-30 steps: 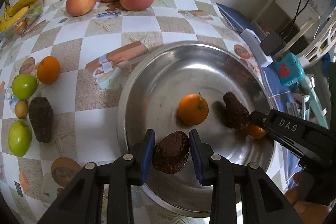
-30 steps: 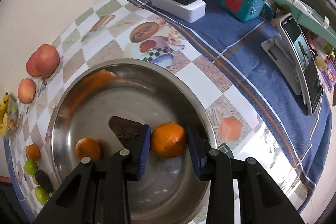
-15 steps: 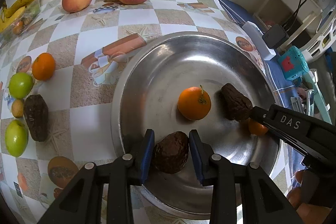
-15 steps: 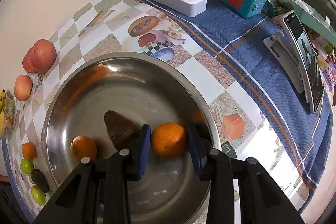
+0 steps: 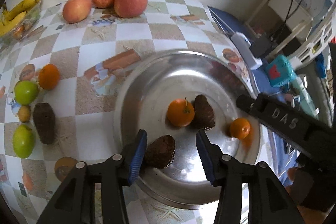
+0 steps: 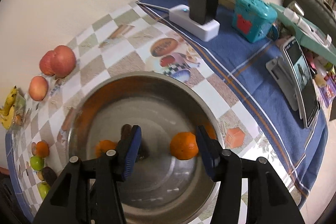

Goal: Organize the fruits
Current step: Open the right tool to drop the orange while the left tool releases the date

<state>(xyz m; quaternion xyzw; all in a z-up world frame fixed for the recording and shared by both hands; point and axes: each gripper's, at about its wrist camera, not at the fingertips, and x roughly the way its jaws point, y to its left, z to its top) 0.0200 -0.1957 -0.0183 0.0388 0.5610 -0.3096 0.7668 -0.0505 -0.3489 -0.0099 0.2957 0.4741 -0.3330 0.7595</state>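
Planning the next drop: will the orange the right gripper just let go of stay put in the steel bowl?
Probably not: the orange is round, and the bowl looks smooth and curved, so it may roll inward. The right gripper, its jaws just opened, no longer pins it.

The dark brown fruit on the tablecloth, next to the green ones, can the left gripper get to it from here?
Probably yes. The left gripper is open over the metal bowl, and the dark brown fruit lies uncovered with nothing between them, though green fruits crowd it.
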